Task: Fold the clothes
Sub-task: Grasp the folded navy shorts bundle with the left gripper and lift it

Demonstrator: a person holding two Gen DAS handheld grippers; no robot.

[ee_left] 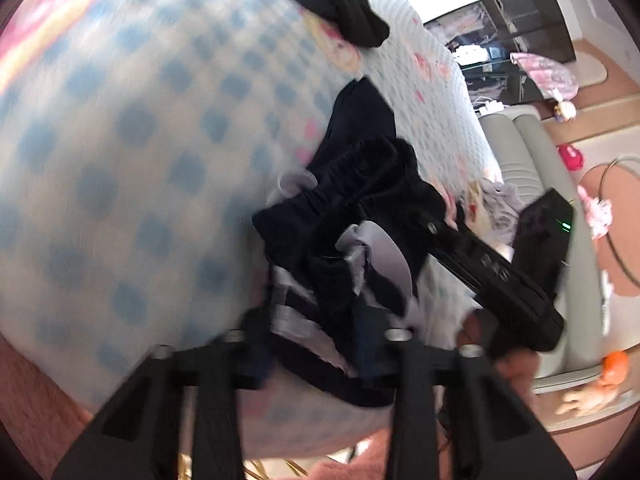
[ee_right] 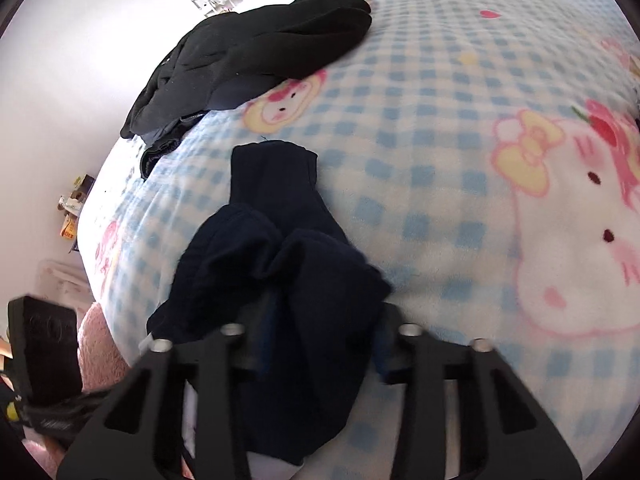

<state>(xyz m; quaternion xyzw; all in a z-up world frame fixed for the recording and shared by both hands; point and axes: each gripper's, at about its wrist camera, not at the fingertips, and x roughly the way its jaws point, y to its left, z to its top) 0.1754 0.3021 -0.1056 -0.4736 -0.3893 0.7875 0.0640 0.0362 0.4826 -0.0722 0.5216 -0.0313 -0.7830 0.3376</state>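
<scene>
A dark navy garment with an elastic waistband and a pale grey lining lies bunched on the blue-checked cartoon blanket. My left gripper is shut on its near edge, cloth filling the space between the fingers. In the right wrist view the same navy garment trails away from my right gripper, which is shut on its near end. The right gripper's black body shows just right of the cloth in the left wrist view.
A pile of black clothes lies further back on the blanket; it also shows in the left wrist view. A grey sofa, toys and a dark cabinet stand beyond the bed. A pink fluffy item lies at the bed edge.
</scene>
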